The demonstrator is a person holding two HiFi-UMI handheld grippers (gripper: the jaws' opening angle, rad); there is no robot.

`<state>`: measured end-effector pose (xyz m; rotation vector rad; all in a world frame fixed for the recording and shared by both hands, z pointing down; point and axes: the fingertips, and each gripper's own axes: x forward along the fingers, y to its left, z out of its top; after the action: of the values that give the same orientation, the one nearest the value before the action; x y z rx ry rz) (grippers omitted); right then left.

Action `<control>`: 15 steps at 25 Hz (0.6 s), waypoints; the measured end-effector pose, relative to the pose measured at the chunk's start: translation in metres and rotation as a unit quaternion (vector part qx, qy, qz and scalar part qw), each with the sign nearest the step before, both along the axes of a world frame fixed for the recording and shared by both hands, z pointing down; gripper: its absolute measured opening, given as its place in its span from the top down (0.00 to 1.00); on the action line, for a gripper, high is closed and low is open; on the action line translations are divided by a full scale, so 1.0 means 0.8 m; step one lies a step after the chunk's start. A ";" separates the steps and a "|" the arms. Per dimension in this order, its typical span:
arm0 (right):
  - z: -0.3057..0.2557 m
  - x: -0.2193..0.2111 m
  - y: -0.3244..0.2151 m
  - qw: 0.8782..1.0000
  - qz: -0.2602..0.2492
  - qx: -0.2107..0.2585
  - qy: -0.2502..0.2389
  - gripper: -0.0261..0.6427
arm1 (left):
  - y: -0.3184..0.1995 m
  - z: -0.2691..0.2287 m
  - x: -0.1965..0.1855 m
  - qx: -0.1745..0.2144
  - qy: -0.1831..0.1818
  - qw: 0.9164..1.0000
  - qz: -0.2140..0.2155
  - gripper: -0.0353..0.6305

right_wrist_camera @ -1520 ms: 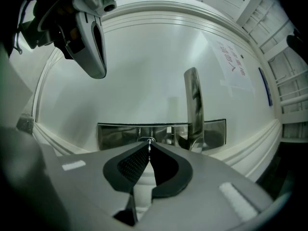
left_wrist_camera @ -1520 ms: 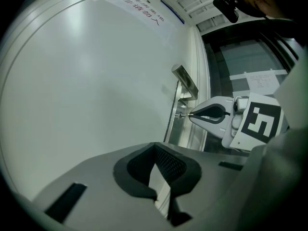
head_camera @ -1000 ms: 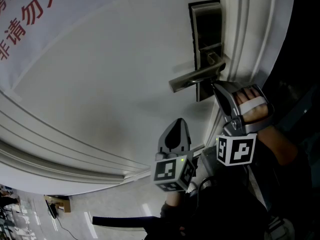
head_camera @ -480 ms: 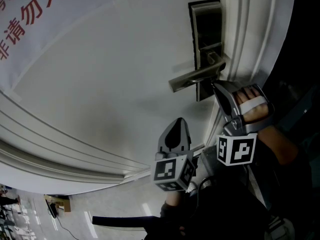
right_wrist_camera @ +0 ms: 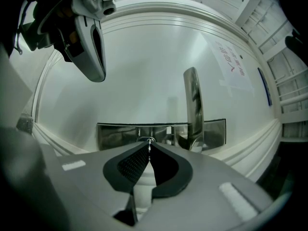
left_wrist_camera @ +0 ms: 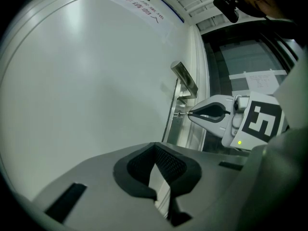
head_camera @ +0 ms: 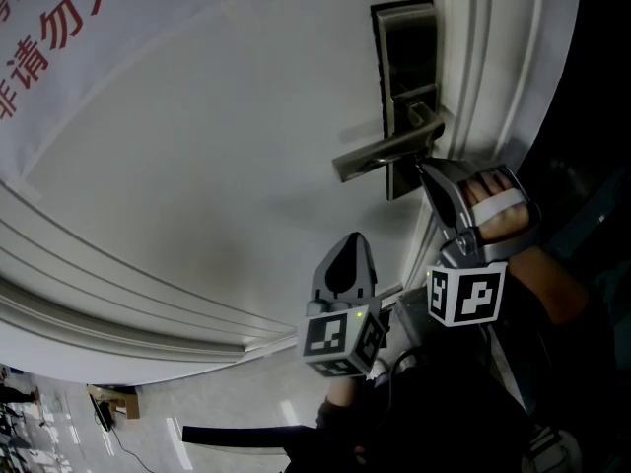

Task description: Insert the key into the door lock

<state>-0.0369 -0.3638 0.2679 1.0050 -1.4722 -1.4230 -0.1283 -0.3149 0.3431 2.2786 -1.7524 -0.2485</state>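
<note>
Right gripper [right_wrist_camera: 148,148]: jaws pressed together on the key [right_wrist_camera: 148,145], a thin metal blade standing edge-on between the pad tips. The key projects straight ahead of the jaws, and its tip sits at the round keyhole [right_wrist_camera: 146,139] in the lock plate [right_wrist_camera: 115,136]. Depth of entry cannot be determined. In the left gripper view the same key [left_wrist_camera: 183,113] shows as a short sliver bridging the right gripper's nose and the lock plate [left_wrist_camera: 174,121], touching the plate.

Lever handle [right_wrist_camera: 192,105]: stands just right of the keyhole in the right gripper view. In the head view it [head_camera: 385,153] crosses just above the right gripper [head_camera: 424,168]. A hand [head_camera: 498,215] grips that tool behind its jaws, with its marker cube [head_camera: 465,294] below.

Left gripper [left_wrist_camera: 155,148]: pad tips closed against each other, nothing held. In the head view it [head_camera: 352,239] hangs below and left of the lock, well apart from the handle, nose pointing toward the door [head_camera: 227,166].

Door: white and panelled, with a paper notice [head_camera: 59,57] in red characters at upper left.

Comparison with the head views half a second and one second earlier: no discernible shift in either gripper, the handle or the lock plate. Positions unchanged.
</note>
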 end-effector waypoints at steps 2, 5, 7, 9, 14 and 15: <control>0.000 0.000 0.000 1.000 0.001 0.002 0.001 0.94 | 0.000 0.000 0.000 0.001 0.000 1.000 0.000 0.95; 0.001 0.000 0.000 1.000 0.001 0.002 0.003 0.94 | 0.000 0.001 0.001 0.001 0.000 1.000 0.000 0.95; 0.001 0.000 0.000 1.000 0.002 0.002 0.004 0.94 | 0.000 0.001 0.001 0.001 0.000 1.000 0.000 0.95; 0.000 0.000 0.000 1.000 0.002 0.002 0.005 0.94 | 0.000 0.000 0.001 0.001 0.001 1.000 0.001 0.95; 0.000 0.000 -0.001 1.000 0.003 0.003 0.008 0.94 | 0.001 0.000 0.001 0.002 0.000 1.000 0.001 0.95; 0.000 -0.001 -0.002 1.000 0.004 0.004 0.009 0.94 | 0.001 -0.001 0.001 0.002 0.000 1.000 0.001 0.95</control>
<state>-0.0373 -0.3651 0.2681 0.9986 -1.4484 -1.4300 -0.1277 -0.3144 0.3425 2.2827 -1.7511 -0.2532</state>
